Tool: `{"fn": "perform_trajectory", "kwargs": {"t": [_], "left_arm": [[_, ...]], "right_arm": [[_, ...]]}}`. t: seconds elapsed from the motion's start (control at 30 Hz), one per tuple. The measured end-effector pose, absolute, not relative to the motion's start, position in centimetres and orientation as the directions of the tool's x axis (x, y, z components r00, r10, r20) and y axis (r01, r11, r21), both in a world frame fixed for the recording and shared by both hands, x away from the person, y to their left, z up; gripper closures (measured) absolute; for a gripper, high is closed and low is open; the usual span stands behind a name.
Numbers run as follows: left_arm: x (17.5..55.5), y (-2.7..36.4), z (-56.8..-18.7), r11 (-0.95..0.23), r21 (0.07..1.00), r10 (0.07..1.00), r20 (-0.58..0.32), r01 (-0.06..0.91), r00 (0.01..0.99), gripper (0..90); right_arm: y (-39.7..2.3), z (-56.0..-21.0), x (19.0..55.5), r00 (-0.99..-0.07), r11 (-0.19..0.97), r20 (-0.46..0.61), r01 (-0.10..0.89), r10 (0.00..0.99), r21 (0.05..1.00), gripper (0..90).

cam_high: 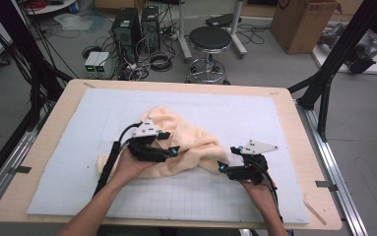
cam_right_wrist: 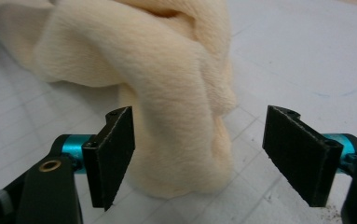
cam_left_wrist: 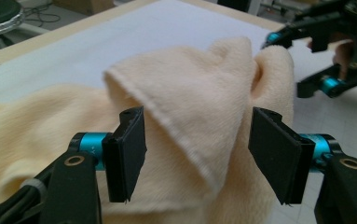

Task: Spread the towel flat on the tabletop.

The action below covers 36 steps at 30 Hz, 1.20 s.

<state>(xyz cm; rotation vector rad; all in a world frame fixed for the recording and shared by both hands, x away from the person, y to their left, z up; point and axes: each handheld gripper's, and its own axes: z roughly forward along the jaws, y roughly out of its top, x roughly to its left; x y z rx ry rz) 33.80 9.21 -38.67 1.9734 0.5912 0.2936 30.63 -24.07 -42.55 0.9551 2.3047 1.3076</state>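
Fingers (cam_left_wrist: pixel 128 154) of the left gripper (cam_high: pixel 172 150) stand apart with a raised fold of the towel (cam_high: pixel 186 142) between them, pads not pressing on it; the hemmed edge runs down slantwise just ahead of the left pad. Over at the right gripper (cam_high: pixel 224 168), fingers (cam_right_wrist: pixel 113 156) are apart too, the towel's bunched end sitting between them, nearer the left pad and clear of the right one. No earlier look to compare, so just the stance: both sets wide, nothing gripped. To do this well, I'd say each gripper should ease forward so the pads straddle a single hem layer, then close squarely, not on the thick bunch, or the cloth will slip. Crumpled on the mat (cam_high: pixel 255 118), the towel seems to have its long axis running from beyond the left fingers down toward the right fingers, its narrowed end pointing at the right gripper.
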Motion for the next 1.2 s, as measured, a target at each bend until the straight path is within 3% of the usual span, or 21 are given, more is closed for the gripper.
{"fn": "perform_trajectory", "kwargs": {"t": [0.07,0.13,0.2,0.23,0.33,0.63,0.93,1.03,1.07,1.1,1.13,1.2], "left_arm": [[34.2,8.0,-39.3,-0.413,0.866,0.527,-0.023,0.28,0.849,38.2],[34.5,7.5,-40.0,-0.458,0.84,0.539,0.004,0.29,0.842,58.3],[34.5,8.0,-40.1,-0.474,0.827,0.537,-0.001,0.302,0.843,79.2],[34.3,8.2,-39.9,-0.468,0.831,0.541,0.002,0.299,0.841,82.0],[33.1,9.8,-38.7,-0.458,0.847,0.543,0.026,0.27,0.839,83.4],[27.7,15.4,-35.1,-0.419,0.879,0.562,0.051,0.23,0.825,83.8],[20.6,22.0,-39.7,-0.416,0.837,0.611,-0.032,0.356,0.791,83.9],[19.9,23.0,-40.8,-0.416,0.826,0.615,-0.053,0.381,0.787,82.7],[19.8,23.3,-40.8,-0.403,0.833,0.612,-0.062,0.378,0.789,80.4],[19.8,23.5,-40.6,-0.383,0.844,0.612,-0.072,0.375,0.788,72.6],[19.9,23.7,-40.4,-0.374,0.85,0.616,-0.072,0.371,0.785,59.3],[20.4,23.7,-39.2,-0.335,0.877,0.607,-0.08,0.345,0.791,57.1]], "right_arm": [[-24.0,-42.9,31.5,-0.725,0.367,0.057,0.413,0.687,0.834,30.8],[-23.8,-43.2,32.0,-0.739,0.385,0.067,0.424,0.671,0.82,41.1],[-23.7,-43.5,32.3,-0.761,0.399,0.088,0.431,0.643,0.809,60.9],[-23.8,-43.5,32.4,-0.784,0.412,0.11,0.433,0.61,0.802,70.8],[-24.1,-42.8,32.1,-0.809,0.421,0.1,0.402,0.58,0.813,78.7],[-23.7,-37.4,28.9,-0.881,0.425,0.006,0.234,0.474,0.874,79.0],[-20.1,-41.5,24.2,-0.94,0.498,0.088,0.253,0.331,0.83,76.3],[-19.6,-42.0,23.6,-0.949,0.552,0.081,0.244,0.303,0.797,65.3],[-19.6,-41.8,23.5,-0.952,0.542,0.098,0.247,0.289,0.803,61.2],[-19.8,-41.4,23.4,-0.956,0.524,0.11,0.243,0.273,0.816,57.5],[-20.2,-40.6,23.2,-0.959,0.493,0.106,0.229,0.264,0.839,53.3],[-20.6,-39.8,23.3,-0.957,0.465,0.11,0.228,0.267,0.855,51.9]]}}
